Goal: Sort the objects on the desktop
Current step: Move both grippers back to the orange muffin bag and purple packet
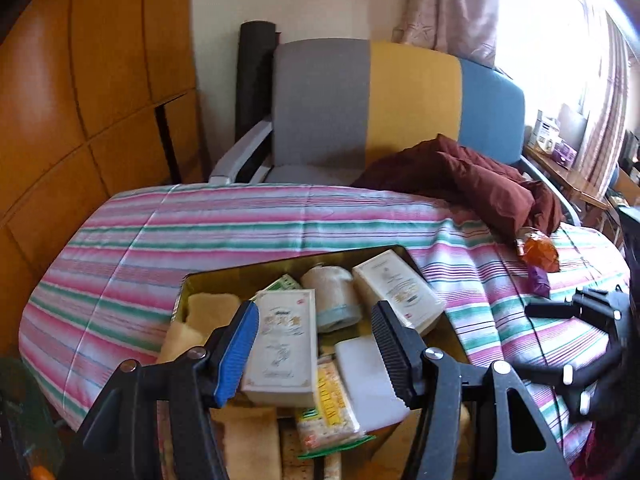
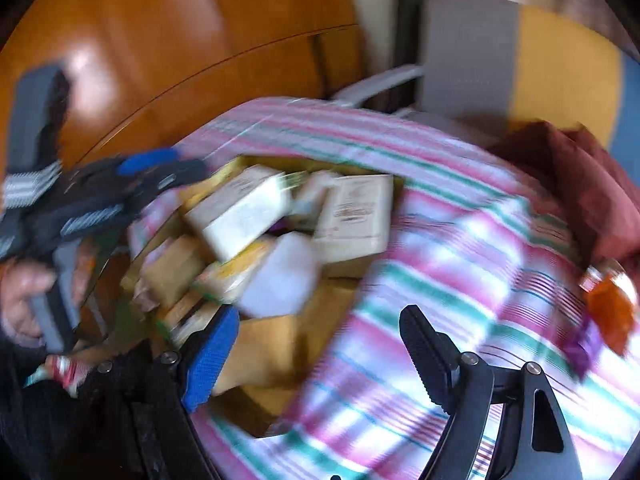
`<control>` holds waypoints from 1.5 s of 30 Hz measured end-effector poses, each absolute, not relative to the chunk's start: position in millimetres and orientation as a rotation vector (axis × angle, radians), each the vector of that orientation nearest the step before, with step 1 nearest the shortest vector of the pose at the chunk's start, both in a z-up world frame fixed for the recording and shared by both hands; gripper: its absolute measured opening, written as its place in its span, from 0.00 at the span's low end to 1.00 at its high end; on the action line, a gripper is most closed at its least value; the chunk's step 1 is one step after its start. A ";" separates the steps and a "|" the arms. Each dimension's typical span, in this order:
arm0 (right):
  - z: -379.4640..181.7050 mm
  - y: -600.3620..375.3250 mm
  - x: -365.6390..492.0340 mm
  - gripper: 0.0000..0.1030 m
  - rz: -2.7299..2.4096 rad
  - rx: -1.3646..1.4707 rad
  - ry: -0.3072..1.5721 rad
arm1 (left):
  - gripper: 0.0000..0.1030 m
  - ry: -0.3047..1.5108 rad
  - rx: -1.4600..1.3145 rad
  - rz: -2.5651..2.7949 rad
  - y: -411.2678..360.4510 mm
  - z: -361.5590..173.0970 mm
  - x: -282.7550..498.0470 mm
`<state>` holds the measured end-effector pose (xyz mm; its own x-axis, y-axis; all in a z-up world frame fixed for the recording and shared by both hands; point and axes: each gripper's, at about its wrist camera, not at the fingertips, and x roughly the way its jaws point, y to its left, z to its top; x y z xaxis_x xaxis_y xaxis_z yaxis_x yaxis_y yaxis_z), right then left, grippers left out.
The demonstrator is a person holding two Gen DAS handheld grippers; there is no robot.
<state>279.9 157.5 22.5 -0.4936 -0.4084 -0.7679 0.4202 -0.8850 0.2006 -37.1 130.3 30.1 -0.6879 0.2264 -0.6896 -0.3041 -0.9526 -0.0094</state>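
A gold tin tray (image 1: 280, 261) on the striped cloth holds a white box (image 1: 280, 348), a second white box (image 1: 396, 288), a cream roll (image 1: 332, 296), a white block (image 1: 360, 380) and a yellow-green snack packet (image 1: 328, 404). My left gripper (image 1: 316, 346) hangs open above the tray, and its pads press on nothing. My right gripper (image 2: 320, 344) is open and empty over the tray's near corner (image 2: 264, 344). An orange wrapper (image 1: 538, 250) and a purple wrapper (image 1: 538, 280) lie on the cloth to the right. The right wrist view is blurred.
A maroon cloth (image 1: 480, 176) is bunched at the table's far right edge. A grey, yellow and blue chair (image 1: 400, 100) stands behind the table. Wooden cabinets (image 1: 80, 80) close off the left. A hand (image 2: 24, 292) holds the left gripper (image 2: 160, 168).
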 end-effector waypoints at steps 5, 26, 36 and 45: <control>29.1 222.5 261.0 0.81 -2.561 1.267 -0.259 | 0.58 0.168 -1.053 2.577 156.5 29.1 -41.0; 6.4 430.8 259.4 0.79 -2.890 1.406 -1.185 | 0.58 0.246 -1.128 2.245 280.1 -2.1 -36.1; -13.8 445.7 211.5 0.97 -2.884 1.364 -1.154 | 0.58 0.279 -1.238 2.143 339.7 -31.0 -53.5; -11.4 463.5 221.0 0.97 -2.823 1.307 -1.261 | 0.70 0.290 -1.262 2.033 423.2 -56.3 -70.8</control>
<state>221.0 463.5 -11.4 -0.6770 -0.1095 -0.7278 -0.4689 -0.6980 0.5412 -70.8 423.2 -56.3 -0.2665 0.4530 -0.8508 -0.6730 -0.7194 -0.1722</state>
